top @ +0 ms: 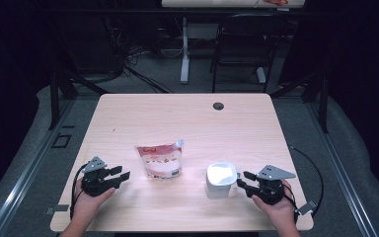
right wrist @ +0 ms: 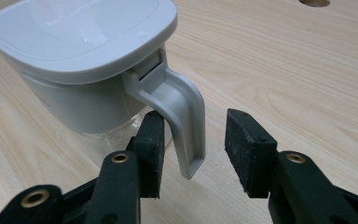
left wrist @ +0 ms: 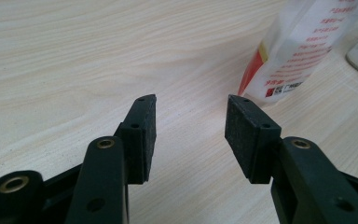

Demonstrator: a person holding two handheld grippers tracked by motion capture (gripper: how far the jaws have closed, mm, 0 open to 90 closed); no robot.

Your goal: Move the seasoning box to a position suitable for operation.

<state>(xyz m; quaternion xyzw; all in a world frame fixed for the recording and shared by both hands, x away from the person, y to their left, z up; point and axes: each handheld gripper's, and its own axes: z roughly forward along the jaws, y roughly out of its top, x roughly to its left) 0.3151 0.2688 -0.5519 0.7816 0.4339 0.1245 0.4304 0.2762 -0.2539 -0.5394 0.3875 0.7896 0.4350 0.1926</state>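
I see a pale wood-grain counter (top: 187, 123) at frame centre with a round cable hole (top: 218, 106) near its far edge. Grey carpet floor (top: 197, 79) runs beyond it. A black chair (top: 242, 44) stands at upper right, a white desk leg (top: 184, 49) at top centre, tangled cables (top: 133, 59) at upper left. Both sides fall dark.

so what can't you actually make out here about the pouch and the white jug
- Pouch print: too small in the high view; in the left gripper view its top is cut off by the edge.
- Jug contents: hidden by its closed lid in the right gripper view.
- Right claw: its pads straddle the handle; whether the left pad touches it cannot be told.
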